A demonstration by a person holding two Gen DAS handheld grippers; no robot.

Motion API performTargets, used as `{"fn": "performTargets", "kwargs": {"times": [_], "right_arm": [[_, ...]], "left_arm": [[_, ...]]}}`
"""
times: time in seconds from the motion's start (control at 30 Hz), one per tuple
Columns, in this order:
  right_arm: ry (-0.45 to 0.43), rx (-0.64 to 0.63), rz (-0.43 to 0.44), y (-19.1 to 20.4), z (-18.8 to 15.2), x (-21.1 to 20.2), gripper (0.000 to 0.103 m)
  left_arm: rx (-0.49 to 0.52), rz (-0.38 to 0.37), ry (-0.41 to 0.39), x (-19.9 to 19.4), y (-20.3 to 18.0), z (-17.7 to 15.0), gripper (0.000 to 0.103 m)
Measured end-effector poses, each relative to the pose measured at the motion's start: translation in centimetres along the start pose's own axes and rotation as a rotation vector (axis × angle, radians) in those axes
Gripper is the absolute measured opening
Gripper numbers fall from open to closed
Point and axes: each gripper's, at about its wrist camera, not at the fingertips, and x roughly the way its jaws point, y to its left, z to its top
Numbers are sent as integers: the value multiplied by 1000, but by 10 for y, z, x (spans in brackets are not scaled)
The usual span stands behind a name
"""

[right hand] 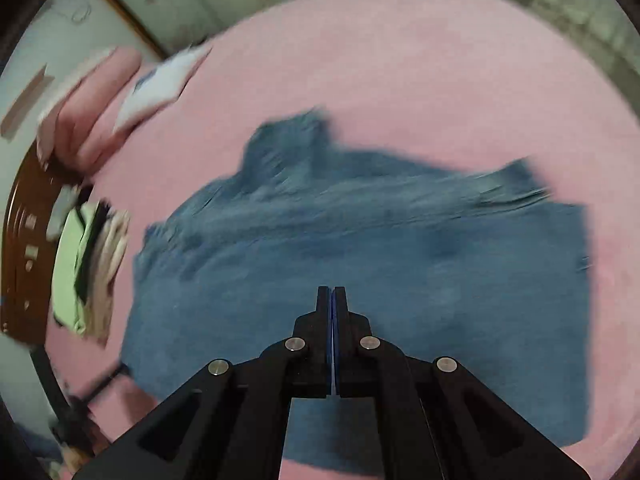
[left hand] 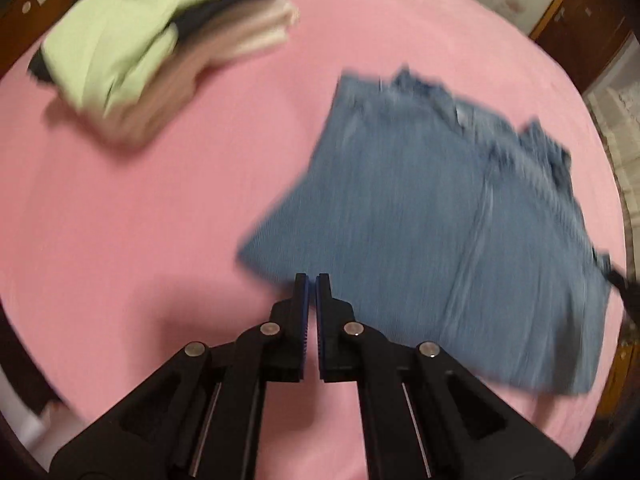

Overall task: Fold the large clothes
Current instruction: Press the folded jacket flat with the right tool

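Note:
A blue denim garment point(left hand: 440, 216) lies folded and flat on the pink bed sheet point(left hand: 160, 220). In the left wrist view it fills the right half, and my left gripper point(left hand: 311, 280) hangs above the sheet at its near left corner, shut with nothing between the fingers. The right wrist view shows the same blue garment point(right hand: 360, 248) spread across the middle. My right gripper point(right hand: 332, 292) is above its near part, shut and empty. Both views are blurred by motion.
A stack of folded clothes point(left hand: 152, 44), pale green on top over dark and beige layers, sits at the far left of the bed. The stack of folded clothes point(right hand: 88, 268) shows at the left edge too, beside a pink pillow point(right hand: 92, 108) and dark wooden bed frame point(right hand: 20, 240).

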Motion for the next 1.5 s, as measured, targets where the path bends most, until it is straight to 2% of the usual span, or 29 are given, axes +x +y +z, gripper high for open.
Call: {"fn": "performTargets", "kwargs": {"times": [0.07,0.1,0.17,0.23,0.3,0.43,0.53,0.6,0.67,0.77,0.97,1.13,1.17,1.23,1.37,1.43,1.5], "right_arm": [[104,40,24,30,0,16,0],[168,72,10,43,-2,27,0],[278,134,-60,59,-8,52,0],[353,179,-87,68,-14,77,0],[410,152,-151,71,-23,107,0],[425,104,-224,88,-31,135,0],[431,28,-240,105,-35,143,0],[431,13,-224,110,-40,143,0],[424,-4,-213,109,-45,145,0],[394,-50,-217,99,-60,125,0],[337,-108,-199,112,-83,126,0],[314,-137,-160,104,-99,117,0],[312,-132,-151,88,-102,98,0],[299,-121,-126,85,-108,89,0],[284,-151,-121,84,-117,81,0],[279,-160,-125,85,-115,88,0],[265,-171,-124,86,-118,85,0]], "left_arm": [[-4,-32,31,-13,5,-28,1],[-2,-41,40,-19,6,-42,1],[-11,-47,51,-27,9,-61,1],[-46,-81,58,-32,13,-72,1],[-77,-124,65,-27,13,-71,1],[-133,-189,64,-12,14,-64,4],[-172,-236,54,-1,14,-52,10],[-209,-288,48,10,13,-42,27],[-283,-326,30,23,16,-35,38],[-356,-365,7,39,20,-27,39],[-454,-426,-60,71,25,-12,39],[-433,-405,-93,87,14,-1,40],[-435,-398,-105,89,11,1,40],[-452,-390,-120,92,9,2,40],[-396,-325,-137,81,-4,9,27],[-375,-277,-174,69,-12,6,21],[-301,-204,-228,52,-28,5,15]]}}
